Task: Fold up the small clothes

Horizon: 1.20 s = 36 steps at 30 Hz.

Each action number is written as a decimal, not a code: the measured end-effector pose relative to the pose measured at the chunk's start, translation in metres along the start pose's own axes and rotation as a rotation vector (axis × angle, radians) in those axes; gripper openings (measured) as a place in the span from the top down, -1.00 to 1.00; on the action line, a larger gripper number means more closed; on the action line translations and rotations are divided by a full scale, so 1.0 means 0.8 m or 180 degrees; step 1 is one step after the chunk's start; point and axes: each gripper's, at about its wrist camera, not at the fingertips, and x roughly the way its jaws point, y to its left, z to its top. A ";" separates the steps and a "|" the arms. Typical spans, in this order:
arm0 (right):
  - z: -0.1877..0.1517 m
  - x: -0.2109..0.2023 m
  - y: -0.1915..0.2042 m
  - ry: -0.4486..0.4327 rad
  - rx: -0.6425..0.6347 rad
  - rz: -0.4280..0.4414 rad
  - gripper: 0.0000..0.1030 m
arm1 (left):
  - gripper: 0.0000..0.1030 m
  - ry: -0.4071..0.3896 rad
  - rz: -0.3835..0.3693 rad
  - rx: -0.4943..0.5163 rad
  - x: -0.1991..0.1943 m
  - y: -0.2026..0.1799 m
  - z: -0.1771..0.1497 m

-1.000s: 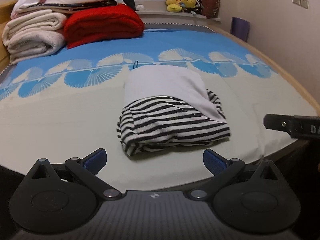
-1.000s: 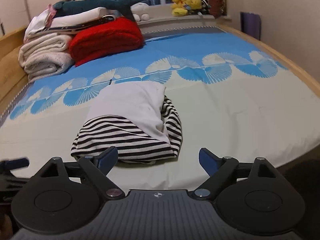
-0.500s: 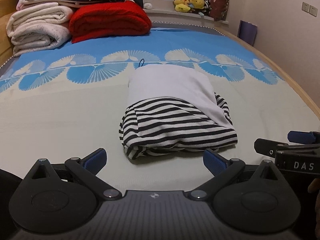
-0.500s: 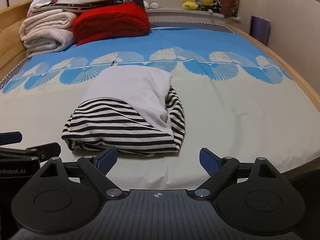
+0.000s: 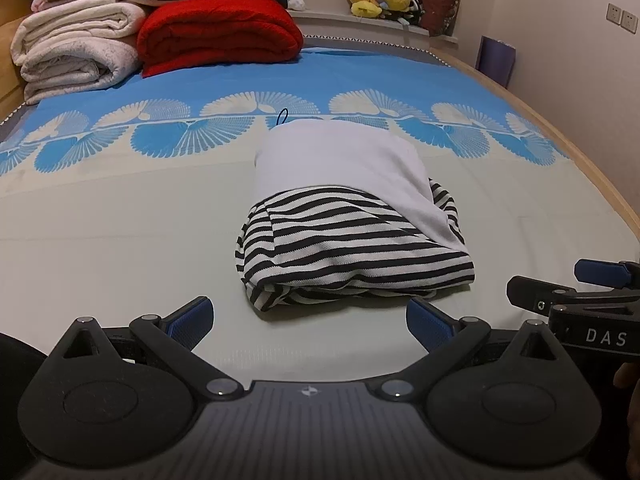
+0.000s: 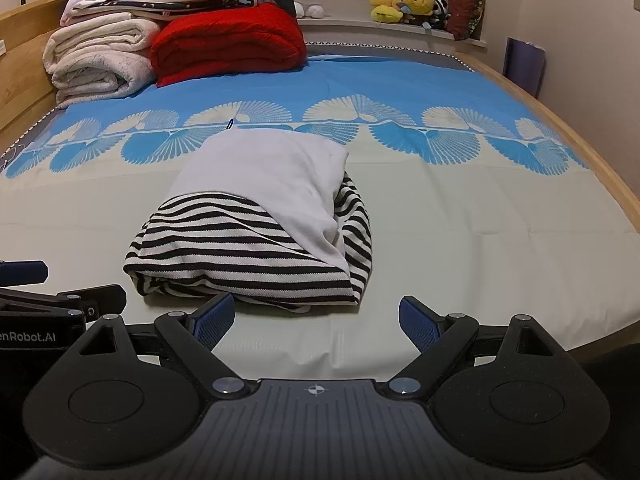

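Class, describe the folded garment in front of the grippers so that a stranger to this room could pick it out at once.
Start at the bed with the blue fan-print sheet. The garment lies alone near its front edge, far from the folded blankets at the head. It alone is black-and-white striped, with a plain white panel folded over the top.

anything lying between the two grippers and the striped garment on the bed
Nothing visible does. Only bare sheet lies between the open left gripper and the striped garment, and likewise ahead of the open right gripper. The red blanket and towels sit far behind the garment.
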 end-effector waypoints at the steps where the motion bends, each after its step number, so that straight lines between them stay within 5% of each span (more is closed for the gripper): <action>1: 0.000 0.000 0.001 0.0000 -0.0004 -0.0003 -0.74 | -0.99 0.0001 -0.0001 0.0003 0.000 0.000 0.000; 36: 0.000 -0.002 -0.003 -0.0011 -0.0056 0.0012 -0.74 | -0.99 -0.0008 -0.0026 -0.0003 0.000 -0.004 -0.001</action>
